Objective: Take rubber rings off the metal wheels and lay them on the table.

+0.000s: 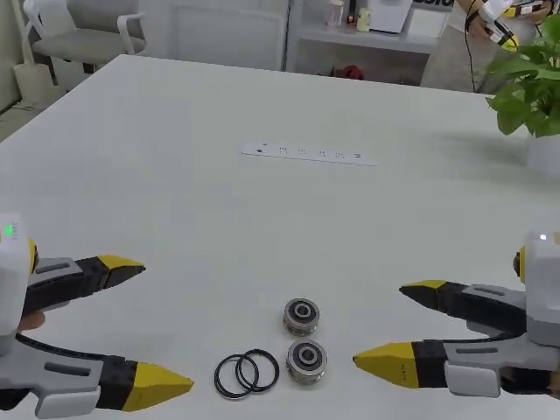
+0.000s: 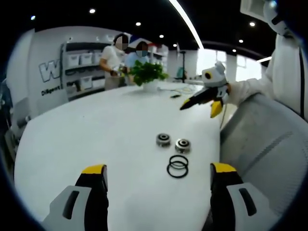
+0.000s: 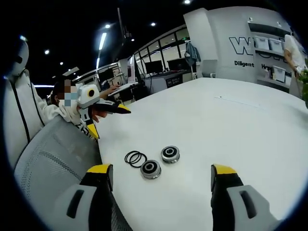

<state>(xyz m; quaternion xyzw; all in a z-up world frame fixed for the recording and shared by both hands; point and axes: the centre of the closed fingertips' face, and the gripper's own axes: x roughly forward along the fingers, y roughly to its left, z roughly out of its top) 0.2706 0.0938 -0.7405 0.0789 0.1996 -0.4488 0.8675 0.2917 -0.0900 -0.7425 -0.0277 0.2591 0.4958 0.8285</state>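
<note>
Two wheels (image 1: 302, 316) side by side near front edge of counter (image 1: 175, 131), apart from both grippers. Two rings (image 1: 247, 373) flat on counter, overlapping, just left of nearer wheel. Left gripper (image 1: 166, 324) spread wide, empty, above counter left of rings. Right gripper (image 1: 378, 324) spread wide, empty, right of wheels. White pot (image 1: 544, 150) at far right, holding leafy plant (image 1: 529, 83).

flat white socket strip (image 1: 308, 154): centre, far side | green leafy plant in white pot (image 1: 529, 87): far right | pale grey office chair (image 1: 87, 37): far left corner
</note>
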